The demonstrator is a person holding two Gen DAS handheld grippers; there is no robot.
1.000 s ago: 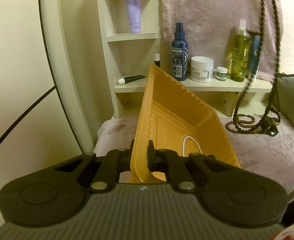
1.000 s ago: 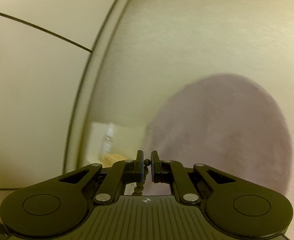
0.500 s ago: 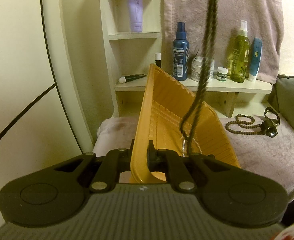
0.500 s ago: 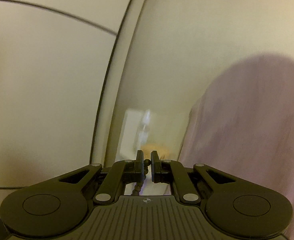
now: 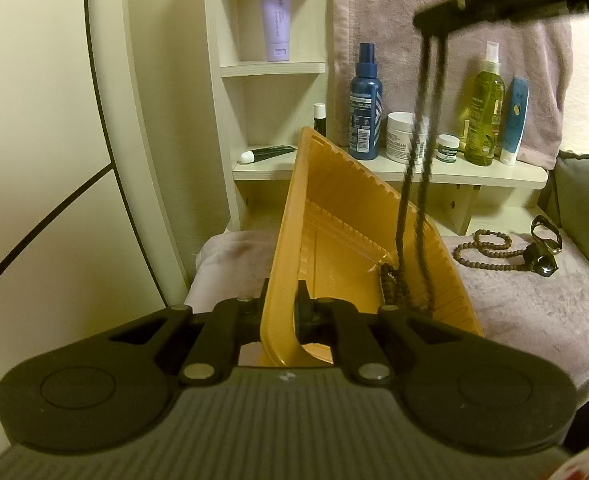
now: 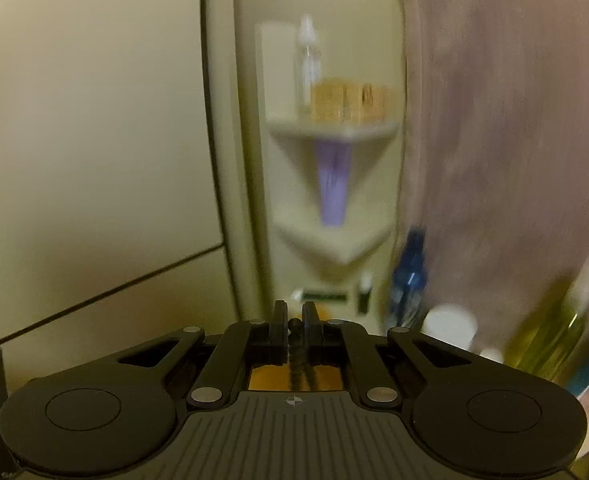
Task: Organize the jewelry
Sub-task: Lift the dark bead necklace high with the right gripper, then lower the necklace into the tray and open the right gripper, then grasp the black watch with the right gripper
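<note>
My left gripper [image 5: 280,304] is shut on the near wall of an orange plastic tray [image 5: 334,216], which it holds tilted. A dark beaded necklace [image 5: 414,184] hangs in two strands from my right gripper [image 5: 434,28] at the top right of the left wrist view. The necklace's lower end is piling up inside the tray [image 5: 394,284]. In the right wrist view my right gripper [image 6: 293,322] is shut on a bead of the necklace [image 6: 294,323], whose strand drops away below the fingers.
Another brown bead string [image 5: 486,252] and a black watch [image 5: 544,248] lie on the pinkish cloth [image 5: 534,312] to the right. A shelf [image 5: 414,172] behind the tray carries bottles and jars. A towel [image 5: 434,40] hangs above it. A pale wall fills the left.
My right gripper has come down and tilted forward with the necklace. The hanging strands moved left over the tray and their end now rests inside it. The left gripper and tray stayed still.
</note>
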